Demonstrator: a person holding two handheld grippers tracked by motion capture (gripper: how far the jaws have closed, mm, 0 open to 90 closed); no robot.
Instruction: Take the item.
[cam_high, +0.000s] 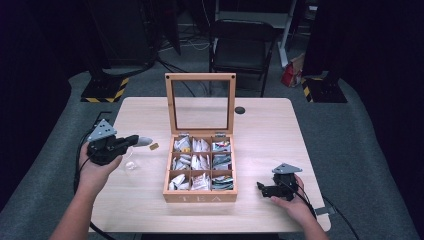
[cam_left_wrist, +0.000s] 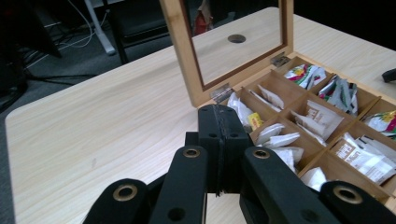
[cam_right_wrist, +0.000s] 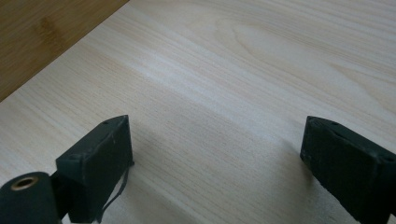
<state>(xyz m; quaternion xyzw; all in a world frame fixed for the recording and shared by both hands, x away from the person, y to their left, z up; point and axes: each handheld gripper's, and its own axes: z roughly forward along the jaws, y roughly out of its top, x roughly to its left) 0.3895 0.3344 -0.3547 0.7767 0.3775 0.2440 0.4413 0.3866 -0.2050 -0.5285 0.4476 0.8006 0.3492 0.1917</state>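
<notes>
High view looks down over table (cam_high: 260, 125), gripper views close above it, shared tea box (cam_high: 200, 195).

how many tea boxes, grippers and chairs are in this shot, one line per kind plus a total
light wooden tea box with glass lid: 1
black handheld grippers, left gripper and right gripper: 2
black folding chair: 1
total: 4

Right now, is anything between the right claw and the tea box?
Nothing visible is. The right claw is open, just right of the tea box, and between them there is bare table.
</notes>
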